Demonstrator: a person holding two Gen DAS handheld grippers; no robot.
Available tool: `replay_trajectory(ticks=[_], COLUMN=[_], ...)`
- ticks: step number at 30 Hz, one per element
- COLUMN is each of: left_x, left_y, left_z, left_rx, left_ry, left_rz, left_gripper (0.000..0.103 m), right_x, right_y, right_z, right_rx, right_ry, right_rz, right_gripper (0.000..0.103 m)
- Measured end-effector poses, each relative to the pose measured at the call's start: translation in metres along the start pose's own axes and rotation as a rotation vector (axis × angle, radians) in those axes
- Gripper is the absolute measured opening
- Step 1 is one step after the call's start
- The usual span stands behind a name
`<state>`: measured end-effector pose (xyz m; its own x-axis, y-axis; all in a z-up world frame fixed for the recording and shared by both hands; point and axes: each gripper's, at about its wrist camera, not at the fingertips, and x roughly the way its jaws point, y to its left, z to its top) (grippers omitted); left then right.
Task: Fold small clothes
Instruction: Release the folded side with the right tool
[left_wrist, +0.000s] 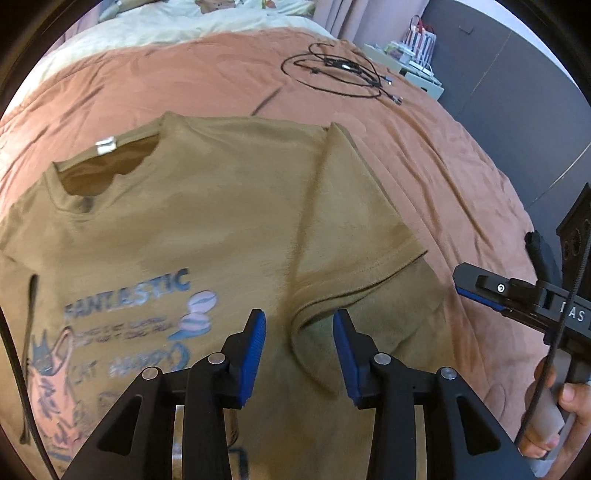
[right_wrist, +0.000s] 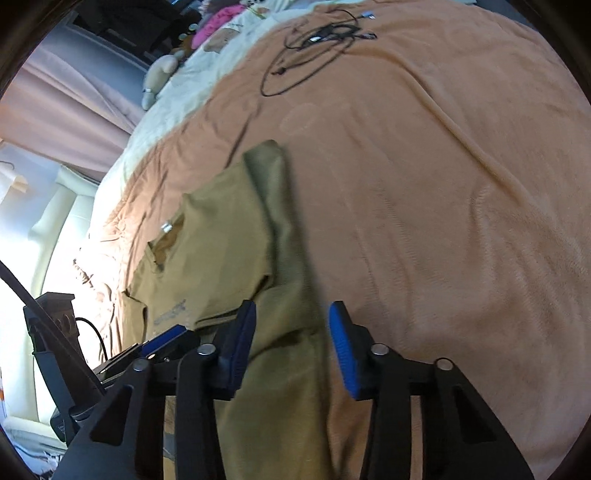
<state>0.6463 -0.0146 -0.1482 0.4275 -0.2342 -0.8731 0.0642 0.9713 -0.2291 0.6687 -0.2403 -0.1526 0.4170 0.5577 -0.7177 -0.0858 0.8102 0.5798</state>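
so here's where i'm at with the fold. one olive t-shirt (left_wrist: 207, 206) lying print side up on the orange blanket (left_wrist: 424, 147), collar away from me. its right side and sleeve (left_wrist: 354, 229) are already flipped in over the body, so i'd call that the first side fold done. the other side looks flat and unfolded as far as i can see, and the bottom half hasn't been brought up, so roughly a third of the way i reckon.

left gripper (left_wrist: 299, 350) is hovering over the chest just by the folded sleeve's hem, jaws partway apart, nothing pinched. right gripper (right_wrist: 291, 347) sits over the shirt's folded right edge (right_wrist: 280, 258), also partly apart and empty; cloth lies under the gap, but the pads aren't pressing it.

count: one shirt, two grippers, one tangle of black cable (left_wrist: 343, 70) further up the bed, well clear. no other clothes that i can spot.
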Motion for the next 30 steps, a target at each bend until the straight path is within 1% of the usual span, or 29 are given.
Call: replay_trajectory(ticks=[1,2,3,5,8,10,13,15,18,19,20,22,25,27,30], left_x=[0.003,0.006,0.008,0.009,0.003,-0.001,-0.006,-0.007,-0.007,-0.008,-0.010,-0.016,-0.026,-0.026,-0.013], left_y=[-0.001,-0.001,-0.002,-0.002,0.003,0.006,0.014,0.020,0.023,0.023,0.023,0.020,0.010,0.001,-0.017], left_z=[0.000,0.000,-0.001,-0.001,-0.002,-0.003,-0.005,-0.004,-0.003,-0.002,-0.001,0.003,0.009,0.014,0.017], left_rx=[0.004,0.009,0.014,0.022,0.017,0.017,0.010,-0.002,-0.001,-0.001,-0.002,0.002,0.028,0.046,0.078], left_ry=[-0.001,0.000,0.006,0.002,-0.005,-0.006,-0.009,-0.001,0.023,0.026,0.029,0.020,-0.029,-0.037,-0.020], left_rz=[-0.001,-0.002,0.002,0.021,0.014,0.022,0.054,0.063,0.121,0.113,0.107,0.099,0.086,0.068,0.040], left_gripper=[0.031,0.013,0.007,0.003,0.003,0.003,0.003,0.004,0.004,0.005,0.006,0.017,0.030,0.031,0.031], right_x=[0.001,0.003,0.003,0.005,0.011,0.017,0.020,0.020,0.020,0.019,0.018,0.012,0.007,0.004,0.001], right_y=[0.000,0.001,0.000,0.002,0.000,0.000,0.004,0.009,0.010,0.010,0.010,0.008,0.005,0.000,-0.006], right_z=[0.002,0.004,0.004,0.005,0.004,0.003,0.002,0.003,0.003,0.004,0.005,0.006,0.009,0.010,0.011], right_rx=[0.003,0.003,0.002,-0.004,-0.011,-0.010,-0.025,-0.039,-0.028,-0.019,-0.009,-0.002,0.010,0.027,0.044], right_ry=[0.002,0.006,0.008,0.015,0.030,0.043,0.052,0.052,0.056,0.057,0.057,0.046,0.026,0.012,0.000], right_rz=[0.002,0.003,0.001,-0.003,-0.026,-0.045,-0.072,-0.094,-0.100,-0.099,-0.095,-0.090,-0.077,-0.061,-0.046], right_gripper=[0.034,0.033,0.032,0.032,0.032,0.032,0.032,0.032,0.032,0.032,0.032,0.032,0.032,0.032,0.032])
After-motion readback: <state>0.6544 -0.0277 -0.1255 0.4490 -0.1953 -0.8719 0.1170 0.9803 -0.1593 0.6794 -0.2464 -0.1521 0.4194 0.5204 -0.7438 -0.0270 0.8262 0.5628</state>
